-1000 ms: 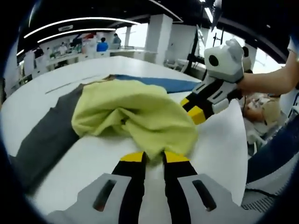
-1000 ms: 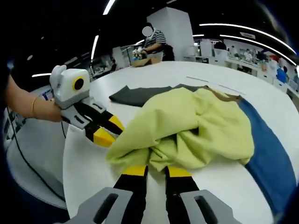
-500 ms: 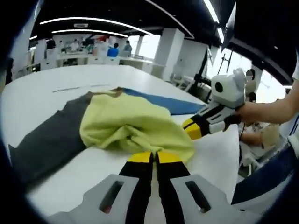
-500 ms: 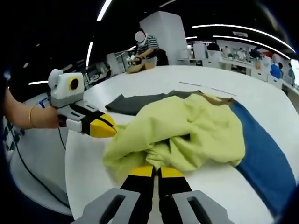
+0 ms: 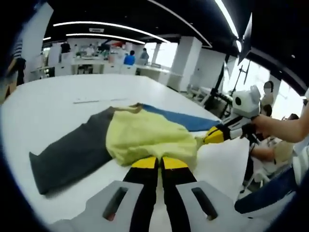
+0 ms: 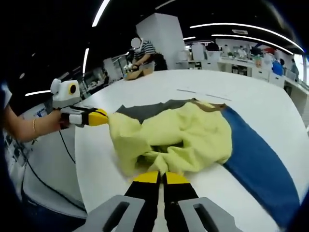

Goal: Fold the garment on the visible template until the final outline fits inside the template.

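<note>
Left gripper view, left to right: dark grey panel (image 5: 72, 154) flat on the white worktop (image 5: 43, 111). Yellow garment (image 5: 145, 137) bunched at centre, overlapping the grey panel and a blue panel (image 5: 181, 118) behind it. Left gripper (image 5: 154, 163), jaws pinched together on the garment's near edge. Right gripper (image 5: 212, 137) nips the garment's far corner.

Right gripper view: left gripper (image 6: 104, 117) clamps a yellow corner, cloth stretched. Grey panel (image 6: 145, 110) behind. Right gripper (image 6: 160, 178) closed on the near hem. Blue panel (image 6: 256, 169) at right.
</note>
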Demonstrator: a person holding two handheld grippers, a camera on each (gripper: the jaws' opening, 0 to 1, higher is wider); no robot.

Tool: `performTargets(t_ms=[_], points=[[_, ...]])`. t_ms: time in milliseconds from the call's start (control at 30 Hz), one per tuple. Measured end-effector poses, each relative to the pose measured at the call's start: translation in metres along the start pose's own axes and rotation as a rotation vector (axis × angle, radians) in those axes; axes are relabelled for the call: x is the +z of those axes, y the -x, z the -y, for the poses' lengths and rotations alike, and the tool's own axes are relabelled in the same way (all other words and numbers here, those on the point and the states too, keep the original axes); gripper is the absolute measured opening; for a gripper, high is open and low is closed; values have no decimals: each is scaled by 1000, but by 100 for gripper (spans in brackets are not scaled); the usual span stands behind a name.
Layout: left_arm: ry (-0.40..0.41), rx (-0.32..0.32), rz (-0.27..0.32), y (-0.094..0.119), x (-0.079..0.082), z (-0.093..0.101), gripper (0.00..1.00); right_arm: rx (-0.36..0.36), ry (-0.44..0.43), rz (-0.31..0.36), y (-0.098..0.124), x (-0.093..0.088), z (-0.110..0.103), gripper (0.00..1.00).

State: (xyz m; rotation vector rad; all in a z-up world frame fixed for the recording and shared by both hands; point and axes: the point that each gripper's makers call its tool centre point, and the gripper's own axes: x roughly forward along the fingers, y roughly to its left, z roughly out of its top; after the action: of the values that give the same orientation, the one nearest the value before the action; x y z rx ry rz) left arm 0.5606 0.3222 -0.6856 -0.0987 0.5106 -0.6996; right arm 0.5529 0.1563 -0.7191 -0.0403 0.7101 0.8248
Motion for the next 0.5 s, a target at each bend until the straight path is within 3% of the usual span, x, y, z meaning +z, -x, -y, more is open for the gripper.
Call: performTargets(t_ms=[200,500], points=[[74,54,34,19,8,-8,0,-15,-101,-5,20,-4,6,0],[153,129,34,44,-2,-21,0,-64,-161,-60,46,-23,13,0]])
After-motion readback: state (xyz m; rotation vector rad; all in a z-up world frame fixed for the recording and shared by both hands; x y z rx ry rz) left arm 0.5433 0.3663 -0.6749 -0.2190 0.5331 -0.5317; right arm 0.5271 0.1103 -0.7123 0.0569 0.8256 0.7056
